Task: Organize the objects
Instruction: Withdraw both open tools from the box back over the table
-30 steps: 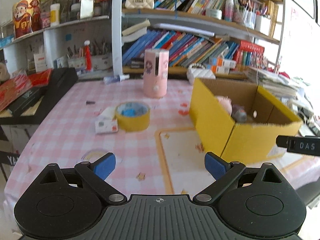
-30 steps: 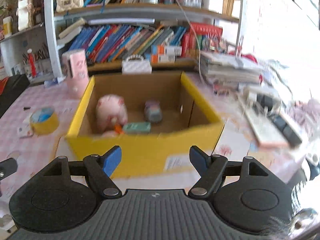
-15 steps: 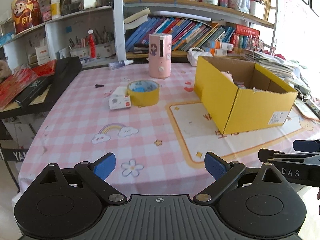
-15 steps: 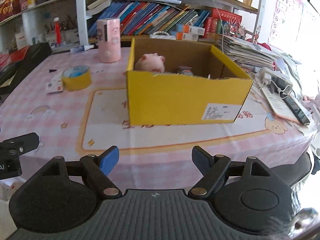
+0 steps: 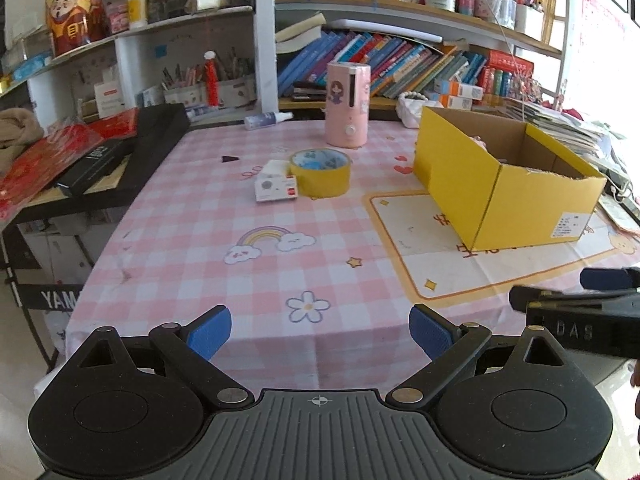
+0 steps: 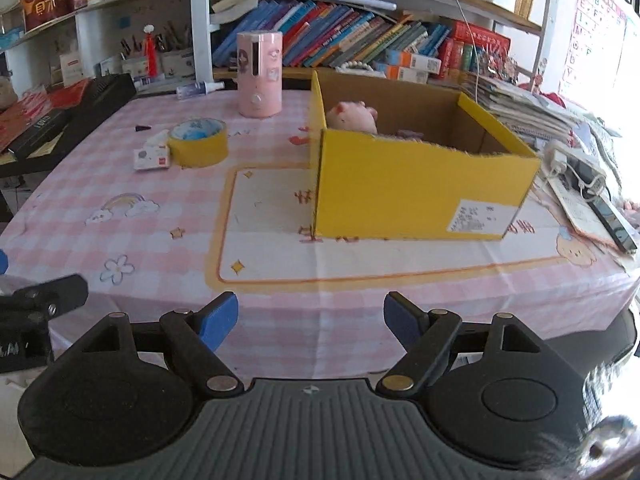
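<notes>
While both your left gripper (image 5: 320,326) and right gripper (image 6: 311,316) hang wide and empty, approach the yellow tape roll (image 6: 198,142) left of the yellow cardboard box (image 6: 420,188) squarely.

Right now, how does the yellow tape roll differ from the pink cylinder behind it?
The tape roll is yellow, squat and open through its middle; the pink cylinder is tall, closed on top and carries cartoon stickers. The roll sits nearer, touching a small white box. Both are round and rest on the checked tablecloth.
</notes>
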`<state>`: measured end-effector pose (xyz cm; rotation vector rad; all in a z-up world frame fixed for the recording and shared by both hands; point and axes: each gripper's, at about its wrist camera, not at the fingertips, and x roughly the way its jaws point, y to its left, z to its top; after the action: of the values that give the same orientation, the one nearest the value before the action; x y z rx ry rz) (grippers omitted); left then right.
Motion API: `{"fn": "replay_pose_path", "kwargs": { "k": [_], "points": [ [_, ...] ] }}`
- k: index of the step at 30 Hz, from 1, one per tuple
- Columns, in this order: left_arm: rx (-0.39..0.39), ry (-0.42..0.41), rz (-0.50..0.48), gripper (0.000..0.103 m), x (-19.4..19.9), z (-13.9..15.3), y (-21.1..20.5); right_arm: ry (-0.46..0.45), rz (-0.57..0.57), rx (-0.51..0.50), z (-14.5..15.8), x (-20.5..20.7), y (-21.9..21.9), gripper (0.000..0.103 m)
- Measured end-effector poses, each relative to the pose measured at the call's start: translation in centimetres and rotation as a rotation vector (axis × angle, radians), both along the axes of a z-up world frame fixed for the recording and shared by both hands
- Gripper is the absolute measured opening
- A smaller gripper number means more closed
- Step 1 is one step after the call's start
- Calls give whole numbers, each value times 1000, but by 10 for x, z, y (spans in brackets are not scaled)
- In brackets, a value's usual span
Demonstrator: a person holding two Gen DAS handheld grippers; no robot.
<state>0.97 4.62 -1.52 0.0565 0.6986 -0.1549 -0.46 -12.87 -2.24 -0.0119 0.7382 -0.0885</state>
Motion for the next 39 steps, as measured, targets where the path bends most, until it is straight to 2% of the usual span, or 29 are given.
{"fn": "replay_pose_path", "kwargs": {
  "k": [6,12,29,39],
  "points": [
    [1,-11,18,97,-1,2,10,-38,27,-10,7,1,12,79],
    [3,-18,19,97,-1,3,16,-18,61,-12,3,1,26,79],
    [-11,-59,64,97,-1,12,46,-44,113,-20,10,7,57,79],
    [-17,-39,86,97,6,6,52,-27,147,-27,7,18,66,79]
  ]
}}
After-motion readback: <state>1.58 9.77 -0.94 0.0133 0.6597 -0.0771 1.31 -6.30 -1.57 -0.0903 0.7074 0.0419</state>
